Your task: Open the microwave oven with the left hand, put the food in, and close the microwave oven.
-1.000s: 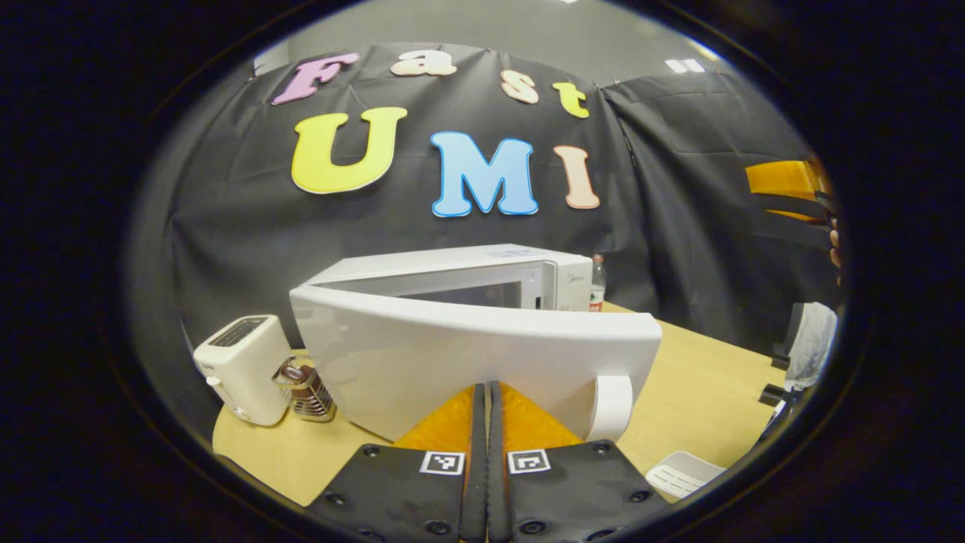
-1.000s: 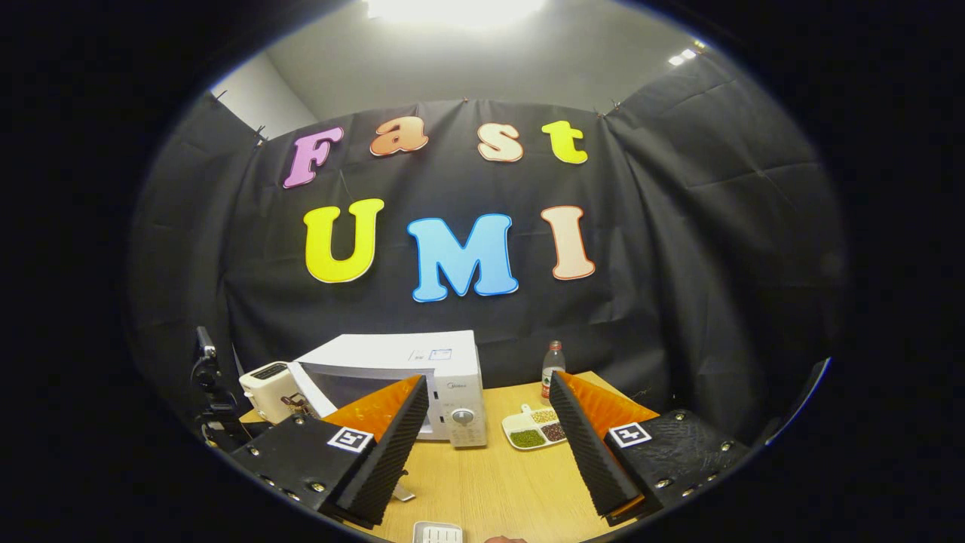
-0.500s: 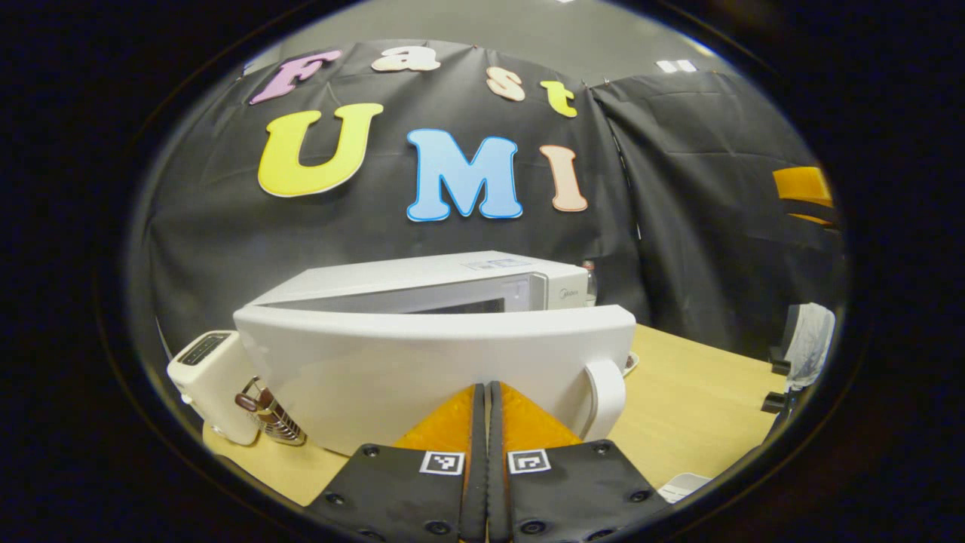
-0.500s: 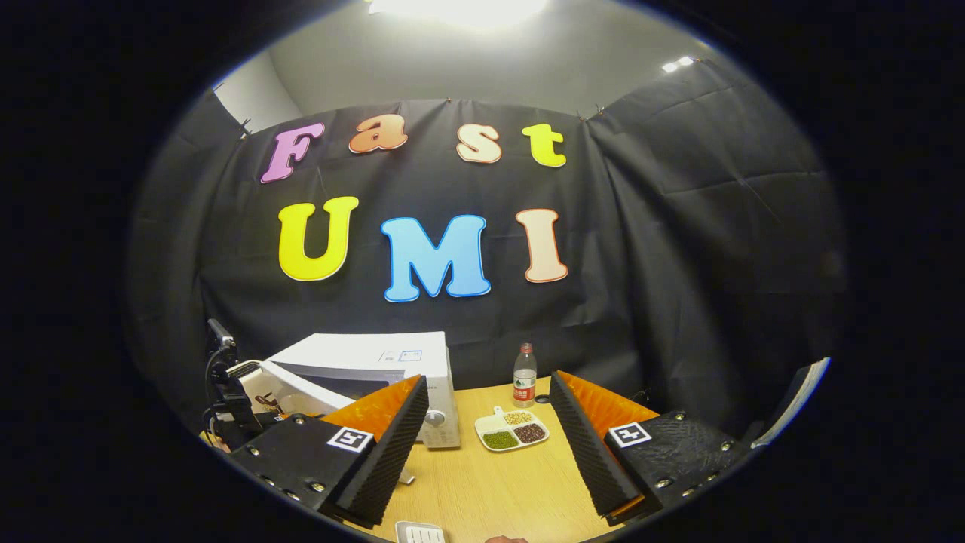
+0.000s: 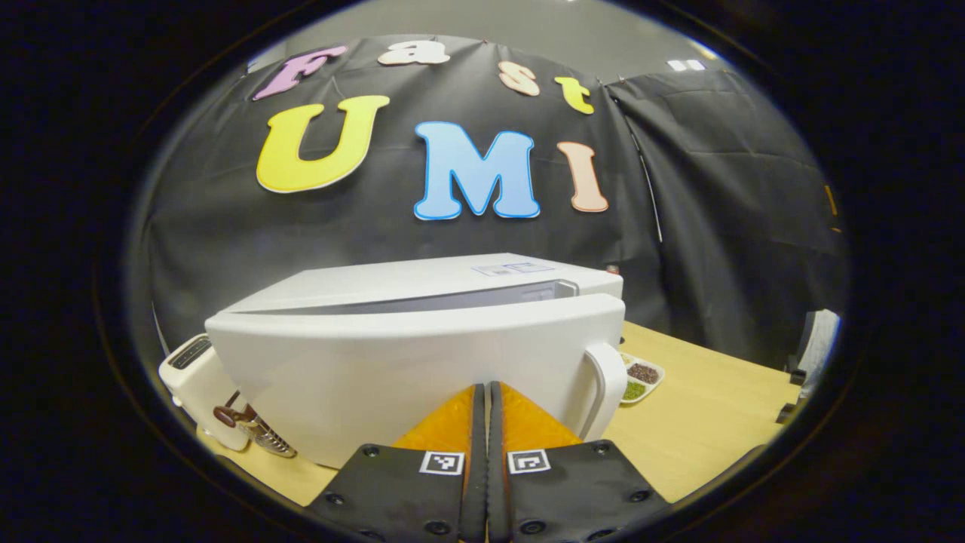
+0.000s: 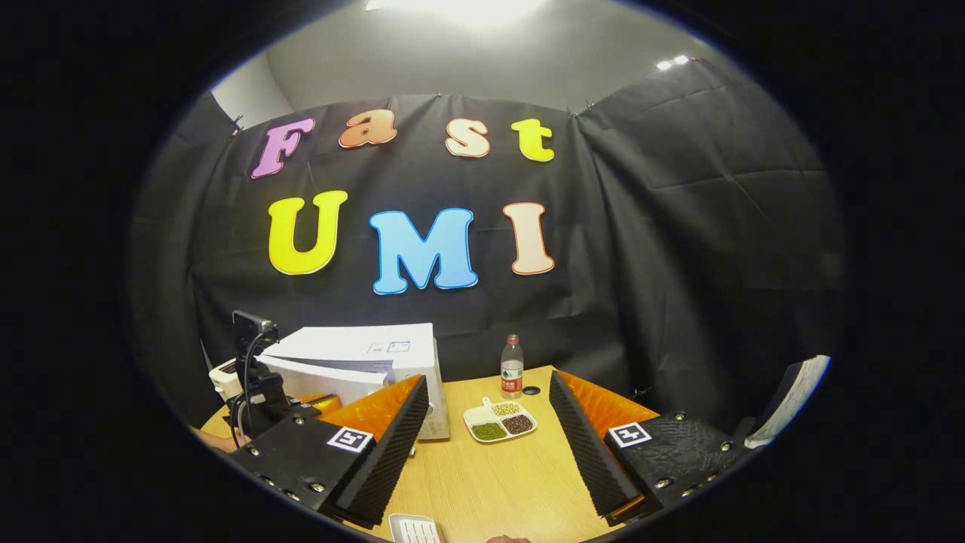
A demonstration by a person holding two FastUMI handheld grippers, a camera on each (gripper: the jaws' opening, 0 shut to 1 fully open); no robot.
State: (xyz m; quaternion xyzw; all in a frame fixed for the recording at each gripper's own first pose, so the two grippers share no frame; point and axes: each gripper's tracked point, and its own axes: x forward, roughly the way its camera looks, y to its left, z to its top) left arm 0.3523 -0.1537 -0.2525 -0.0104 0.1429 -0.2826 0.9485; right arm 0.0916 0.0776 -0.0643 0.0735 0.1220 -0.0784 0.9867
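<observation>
The white microwave [image 5: 422, 279] stands on the wooden table with its door [image 5: 362, 369] almost against the body, a narrow gap left along the top. My left gripper [image 5: 487, 388] is shut with nothing between its fingers, and its tips press on the door's outer face just left of the door handle [image 5: 603, 385]. In the right gripper view the microwave [image 6: 377, 348] is at the left, with the left gripper [image 6: 260, 385] in front of its door. My right gripper [image 6: 488, 385] hangs open and empty over the table. A white divided plate of beans [image 6: 500, 421] lies right of the microwave.
A cream toaster [image 5: 192, 373] and a small wire holder [image 5: 256, 430] stand left of the microwave. A water bottle [image 6: 512, 367] stands behind the divided plate [image 5: 641, 375]. A small white tray [image 6: 413, 529] lies at the table's near edge.
The door has swung inward under my shut left gripper, and the gap to the body has narrowed to a slit. My right gripper stayed open and drifted slightly.
</observation>
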